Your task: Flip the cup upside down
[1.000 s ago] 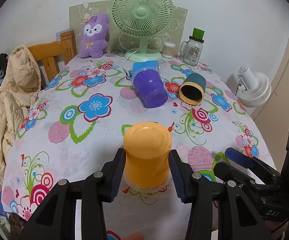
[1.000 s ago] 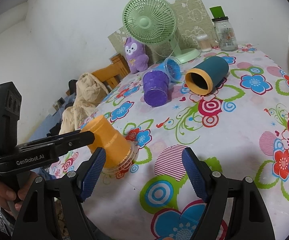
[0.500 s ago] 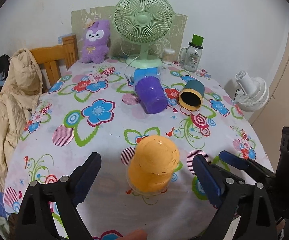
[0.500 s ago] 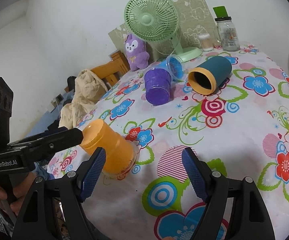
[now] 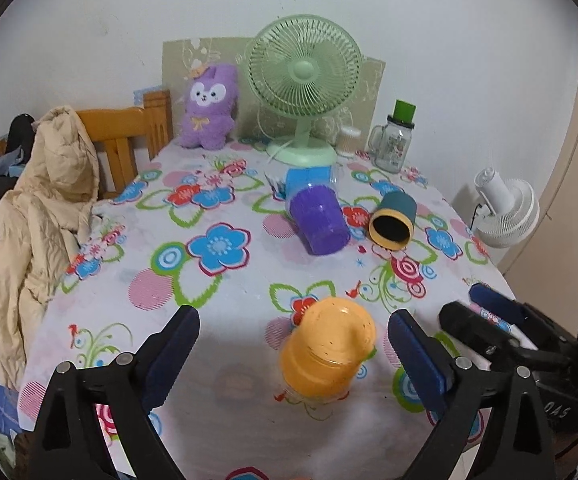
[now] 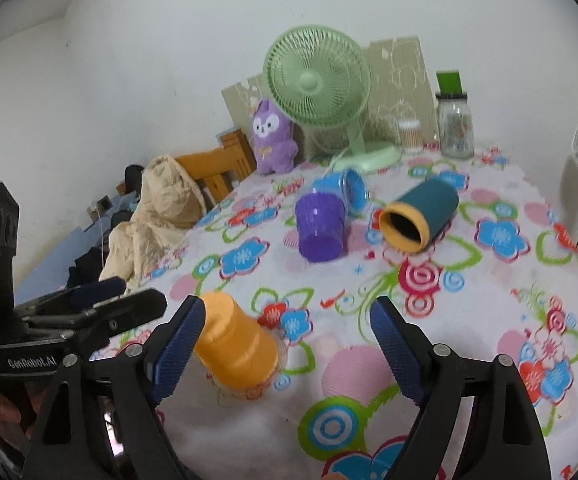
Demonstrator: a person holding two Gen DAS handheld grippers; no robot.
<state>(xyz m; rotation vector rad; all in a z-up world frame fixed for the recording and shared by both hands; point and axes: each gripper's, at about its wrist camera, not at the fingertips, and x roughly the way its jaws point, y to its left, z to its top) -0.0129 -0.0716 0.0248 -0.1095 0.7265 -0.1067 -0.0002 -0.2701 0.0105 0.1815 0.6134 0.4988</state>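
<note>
An orange cup (image 5: 325, 354) stands upside down, base up, near the front edge of the flowered table; it also shows in the right wrist view (image 6: 235, 346). My left gripper (image 5: 293, 354) is open and empty, its fingers wide on either side of the cup and not touching it. My right gripper (image 6: 285, 346) is open and empty, just right of the cup; its left finger (image 6: 177, 346) is beside the cup. A purple cup (image 5: 319, 220), a blue cup (image 5: 309, 178) and a teal cup with a yellow rim (image 5: 393, 226) lie on their sides further back.
A green fan (image 5: 305, 80), a purple plush toy (image 5: 209, 106), a glass jar with a green lid (image 5: 395, 140) and a small container (image 5: 348, 141) stand at the table's back. A wooden chair with a beige jacket (image 5: 37, 208) is at the left. A white fan (image 5: 505, 210) stands at the right.
My left gripper let go of the orange cup, opened wide and drew back and up. The cup stays upside down on the table. The right gripper stayed open.
</note>
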